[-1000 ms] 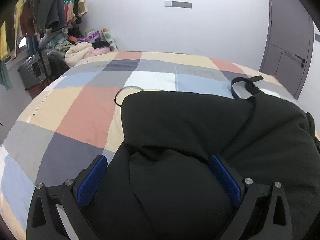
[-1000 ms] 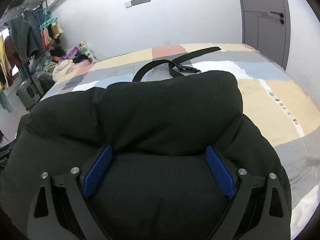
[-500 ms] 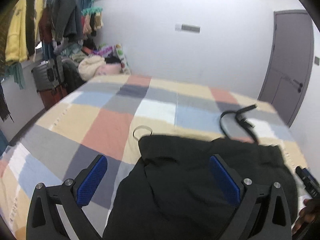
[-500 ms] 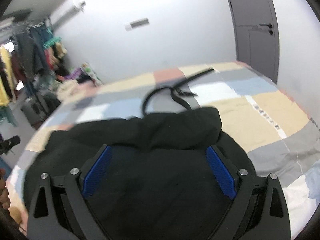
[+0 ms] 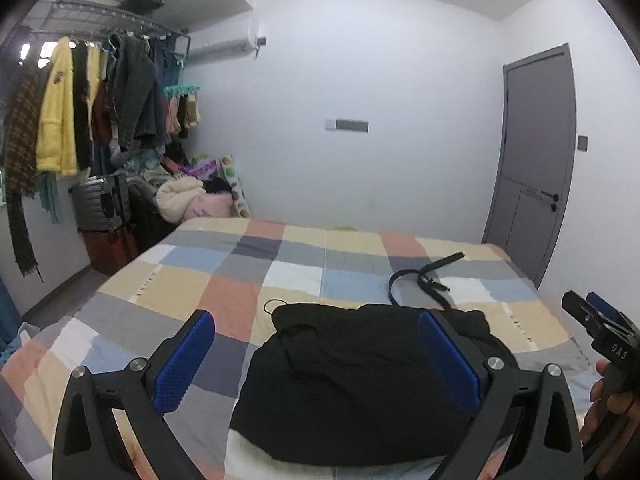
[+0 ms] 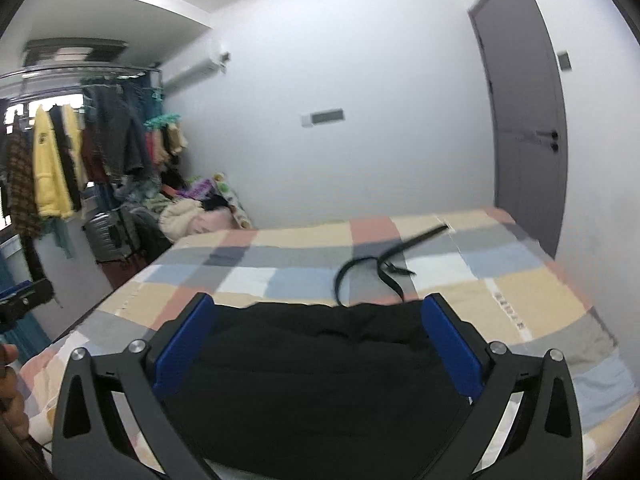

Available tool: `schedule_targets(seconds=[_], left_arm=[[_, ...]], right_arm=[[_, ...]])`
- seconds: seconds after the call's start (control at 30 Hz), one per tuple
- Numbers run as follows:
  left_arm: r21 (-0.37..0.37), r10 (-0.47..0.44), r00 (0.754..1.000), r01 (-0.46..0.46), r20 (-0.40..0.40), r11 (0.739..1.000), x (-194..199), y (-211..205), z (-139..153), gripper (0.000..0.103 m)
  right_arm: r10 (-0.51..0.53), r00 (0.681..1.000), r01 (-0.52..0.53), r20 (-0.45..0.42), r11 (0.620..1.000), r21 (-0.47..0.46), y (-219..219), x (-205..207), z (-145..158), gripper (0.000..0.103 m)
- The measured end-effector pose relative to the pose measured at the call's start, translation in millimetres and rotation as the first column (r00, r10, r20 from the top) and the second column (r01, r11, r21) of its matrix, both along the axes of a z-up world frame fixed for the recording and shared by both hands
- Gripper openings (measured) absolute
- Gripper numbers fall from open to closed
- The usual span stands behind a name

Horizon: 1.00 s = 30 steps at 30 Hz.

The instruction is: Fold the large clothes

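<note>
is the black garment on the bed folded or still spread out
Folded. The black garment lies as a compact, layered bundle on the checkered bedspread, with both open grippers, left and right, clear of it.

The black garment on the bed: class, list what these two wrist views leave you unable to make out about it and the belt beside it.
- Black garment: its near edge is hidden by the left gripper and the frame edge; its type is unclear.
- Black belt: motion-blurred in the right wrist view, and one end runs behind the garment.
- Right gripper: cut off by the left view's edge.

Black garment (image 5: 360,380) folded on bed (image 5: 224,280), tongs (image 5: 316,356) wide
</note>
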<state>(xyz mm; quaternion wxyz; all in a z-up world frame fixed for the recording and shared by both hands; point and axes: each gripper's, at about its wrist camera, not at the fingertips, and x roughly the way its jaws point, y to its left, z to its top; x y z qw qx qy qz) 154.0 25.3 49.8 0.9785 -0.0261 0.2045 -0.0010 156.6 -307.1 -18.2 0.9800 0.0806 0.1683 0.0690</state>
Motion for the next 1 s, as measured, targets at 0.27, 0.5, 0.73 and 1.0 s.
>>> schedule_targets(seconds=[0.27, 0.5, 0.73, 1.0], left_arm=[[0.016, -0.04, 0.998, 0.039, 0.051, 0.999, -83.0, -11.5, 15.0, 0.103], [-0.046, -0.115, 0.986, 0.121, 0.12, 0.992, -148.1, -8.4, 26.9, 0.103], [-0.096, -0.164, 0.983, 0.171, 0.078, 0.981, -170.3, -11.8, 6.5, 0.103], [-0.037, -0.163, 0.987, 0.164, 0.01, 0.986, -156.7, -28.8, -27.4, 0.103]], right_arm=[[0.02, 0.997, -0.02, 0.071, 1.0, -0.004, 11.9, -70.8, 25.9, 0.103], [0.026, 0.995, -0.027, 0.091, 1.0, 0.007, 18.4, -126.9, 28.2, 0.103], [0.001, 0.994, 0.0, 0.107, 1.0, -0.008, 23.9, -157.7, 12.9, 0.103], [-0.03, 0.999, 0.031, 0.029, 0.998, -0.047, 29.6, -160.5, -29.7, 0.103]])
